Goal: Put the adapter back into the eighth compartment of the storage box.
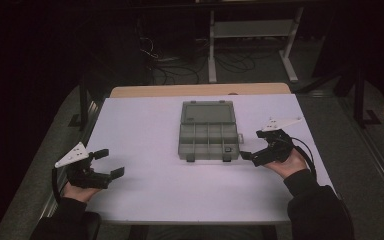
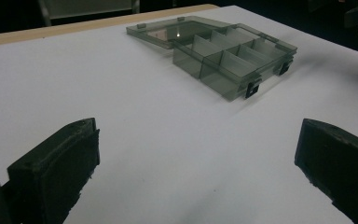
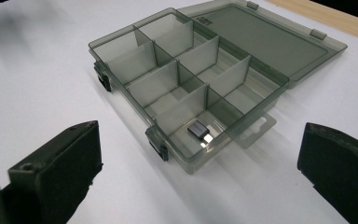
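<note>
While organizer box [image 1: 208,136] sits open mid-table, left gripper [image 1: 106,162] and right gripper [image 1: 252,144] flank it, fingers apart, bare tabletop [image 1: 145,195] around

Bare table [image 1: 145,185] around open organizer box [image 1: 208,131]

We see a white table top [image 1: 145,200] with a strip of light wood [image 1: 200,90] at its far edge. Behind it the room is dark. A grey metal frame [image 1: 252,30] stands on the floor [image 1: 380,165], with black cables [image 1: 180,67] lying nearby.

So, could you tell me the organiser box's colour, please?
Translucent smoky grey-green plastic organiser box; clearest in the right gripper view.
</note>
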The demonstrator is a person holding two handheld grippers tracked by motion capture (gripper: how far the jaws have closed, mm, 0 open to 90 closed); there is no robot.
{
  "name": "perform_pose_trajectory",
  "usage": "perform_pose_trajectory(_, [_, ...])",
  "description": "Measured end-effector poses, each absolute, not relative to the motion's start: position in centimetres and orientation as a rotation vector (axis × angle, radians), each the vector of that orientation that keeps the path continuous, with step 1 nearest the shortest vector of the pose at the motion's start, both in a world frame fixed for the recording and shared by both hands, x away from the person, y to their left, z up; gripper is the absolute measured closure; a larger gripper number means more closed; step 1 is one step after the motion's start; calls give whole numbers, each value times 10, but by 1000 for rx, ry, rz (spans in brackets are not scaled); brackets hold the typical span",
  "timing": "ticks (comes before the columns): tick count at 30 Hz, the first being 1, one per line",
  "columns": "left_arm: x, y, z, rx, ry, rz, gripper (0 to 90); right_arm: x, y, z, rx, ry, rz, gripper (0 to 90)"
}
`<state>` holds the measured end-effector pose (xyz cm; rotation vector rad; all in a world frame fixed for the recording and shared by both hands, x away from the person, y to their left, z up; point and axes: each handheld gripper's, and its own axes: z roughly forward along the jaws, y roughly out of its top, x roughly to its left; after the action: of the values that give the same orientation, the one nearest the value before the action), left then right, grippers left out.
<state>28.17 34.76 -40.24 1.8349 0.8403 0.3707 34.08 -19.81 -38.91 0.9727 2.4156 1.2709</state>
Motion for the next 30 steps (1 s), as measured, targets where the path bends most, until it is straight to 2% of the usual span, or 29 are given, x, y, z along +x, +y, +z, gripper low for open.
perform_pose_trajectory(30, [281, 348, -402, 1833, 847, 381, 0, 309, -240, -407, 1039, 2279, 1345, 0])
